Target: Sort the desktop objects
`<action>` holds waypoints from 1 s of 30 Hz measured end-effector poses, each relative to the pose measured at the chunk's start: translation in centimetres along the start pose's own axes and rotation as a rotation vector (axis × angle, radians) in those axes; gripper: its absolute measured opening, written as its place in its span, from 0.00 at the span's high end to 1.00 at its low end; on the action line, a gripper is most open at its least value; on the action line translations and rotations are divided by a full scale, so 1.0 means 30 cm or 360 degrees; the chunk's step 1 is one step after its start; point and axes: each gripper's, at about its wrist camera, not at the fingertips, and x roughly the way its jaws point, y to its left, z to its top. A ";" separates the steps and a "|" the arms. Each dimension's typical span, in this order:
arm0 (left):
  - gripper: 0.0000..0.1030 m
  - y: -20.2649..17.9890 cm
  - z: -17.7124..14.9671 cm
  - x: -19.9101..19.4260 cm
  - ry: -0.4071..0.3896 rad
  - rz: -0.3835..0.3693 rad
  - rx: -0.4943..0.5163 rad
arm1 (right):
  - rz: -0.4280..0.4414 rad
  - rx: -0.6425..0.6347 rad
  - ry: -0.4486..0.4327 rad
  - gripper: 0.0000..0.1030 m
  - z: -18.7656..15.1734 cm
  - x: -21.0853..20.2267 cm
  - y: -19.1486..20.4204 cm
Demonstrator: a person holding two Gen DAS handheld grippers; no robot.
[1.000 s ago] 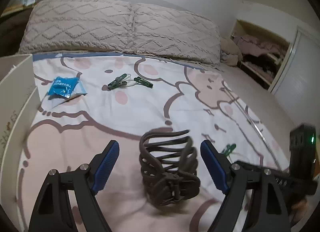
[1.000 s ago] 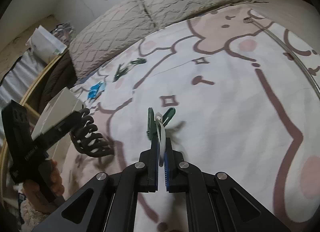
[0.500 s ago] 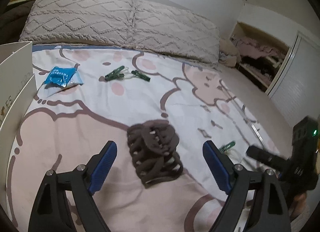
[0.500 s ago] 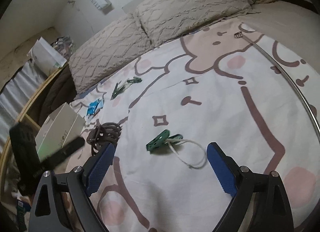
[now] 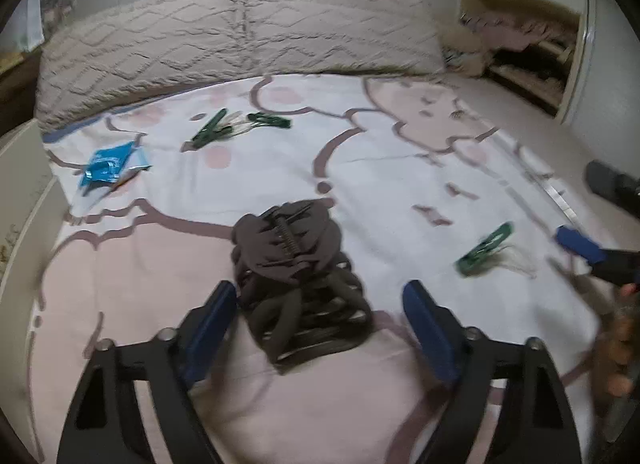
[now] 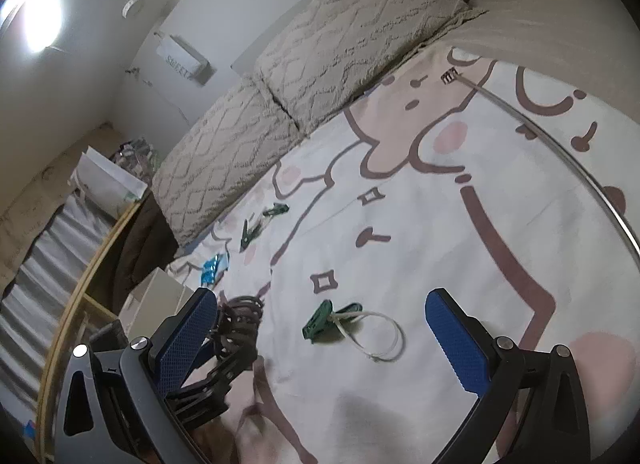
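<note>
— Where is the brown hair claw point(image 5: 300, 284) lying?
— On the bed point(image 5: 400, 167), between the left tongs point(image 5: 320, 318); they are closing, not yet gripping; its long axis is running near-to-far.
— And the right tongs point(image 6: 320, 328)?
— Just opened wide; the green clip point(image 6: 320, 322) is lying loose between them.

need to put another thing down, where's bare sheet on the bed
Bare sheet lies between the brown plastic claw clip and the pair of green clothespins near the pillows, and right of the single green clothespin with its white loop. It is crowded around the claw clip.
</note>
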 end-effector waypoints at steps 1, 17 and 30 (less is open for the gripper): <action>0.32 0.010 0.000 0.005 0.0013 -0.0003 -0.0017 | -0.0002 -0.0014 0.0010 0.00 -0.003 0.004 0.004; 0.33 0.090 -0.093 -0.128 0.0139 -0.0085 0.0043 | 0.0293 -0.0209 0.0151 0.00 -0.004 0.057 0.088; 0.33 0.053 -0.180 -0.185 0.0151 -0.0043 0.0154 | 0.0245 -0.0110 0.0313 0.00 0.007 0.196 0.088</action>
